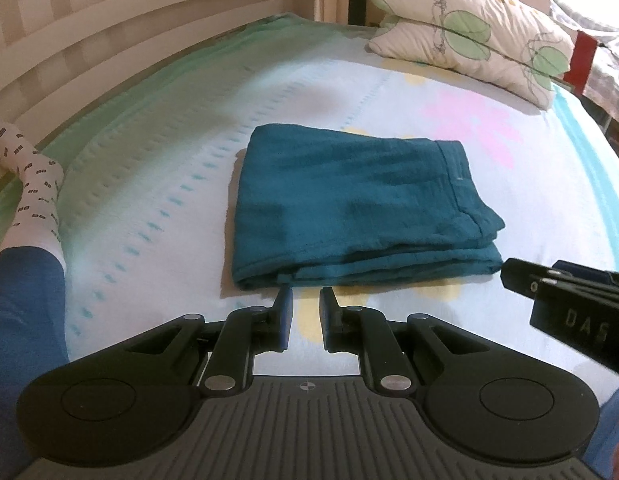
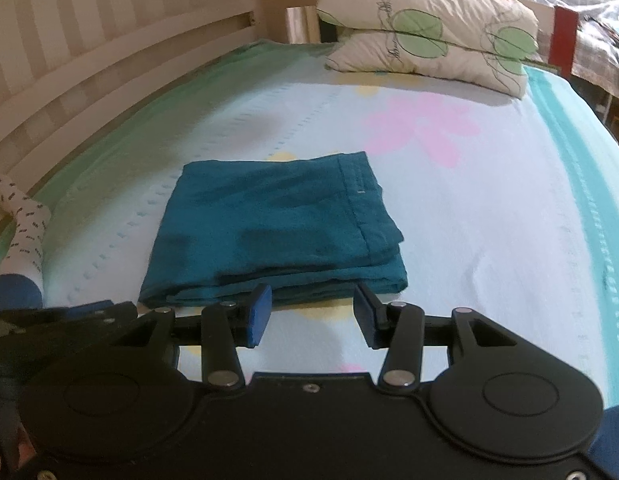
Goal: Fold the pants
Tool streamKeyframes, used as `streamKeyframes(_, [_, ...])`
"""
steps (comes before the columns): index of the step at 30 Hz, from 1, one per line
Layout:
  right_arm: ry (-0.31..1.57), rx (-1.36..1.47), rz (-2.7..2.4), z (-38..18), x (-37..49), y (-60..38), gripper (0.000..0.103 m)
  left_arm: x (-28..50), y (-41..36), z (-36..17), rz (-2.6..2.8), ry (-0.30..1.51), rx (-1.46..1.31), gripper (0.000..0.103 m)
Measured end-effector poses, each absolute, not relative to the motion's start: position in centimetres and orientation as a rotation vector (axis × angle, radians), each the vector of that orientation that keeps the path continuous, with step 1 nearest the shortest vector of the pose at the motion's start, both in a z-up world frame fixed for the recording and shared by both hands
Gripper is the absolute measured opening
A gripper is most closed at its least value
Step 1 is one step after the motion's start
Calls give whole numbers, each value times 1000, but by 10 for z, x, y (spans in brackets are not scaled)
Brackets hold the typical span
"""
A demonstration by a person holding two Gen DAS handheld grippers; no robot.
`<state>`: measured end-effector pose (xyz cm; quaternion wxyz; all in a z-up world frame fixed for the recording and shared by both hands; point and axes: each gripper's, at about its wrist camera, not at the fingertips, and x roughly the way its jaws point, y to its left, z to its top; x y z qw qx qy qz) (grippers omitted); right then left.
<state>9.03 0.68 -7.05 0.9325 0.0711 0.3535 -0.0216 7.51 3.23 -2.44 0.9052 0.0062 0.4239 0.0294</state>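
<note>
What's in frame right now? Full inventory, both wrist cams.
pants: 1, teal, folded into a rectangle mid-bed
bedsheet: 1, pale with pink and yellow flowers, covers bed
pillow: 2, cream with green leaf print, stacked at far end
bed rail: 1, white slats, along left side
leg: 1, white patterned sock, blue trouser, left edge
left gripper: 1, black, narrow gap, empty, just short of the pants' near edge
right gripper: 1, black, blue pads, open, empty, at near edge

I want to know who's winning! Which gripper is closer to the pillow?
Right, probably. The right gripper sits at the pants' near-right edge, on the pillow's side; the left gripper sits at their near-left edge.
</note>
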Motion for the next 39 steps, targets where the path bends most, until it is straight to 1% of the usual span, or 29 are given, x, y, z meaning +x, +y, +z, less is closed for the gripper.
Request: streamKeyframes(39, [765, 134, -45, -73, 88, 7, 54, 75, 25, -30, 39, 897, 15, 14])
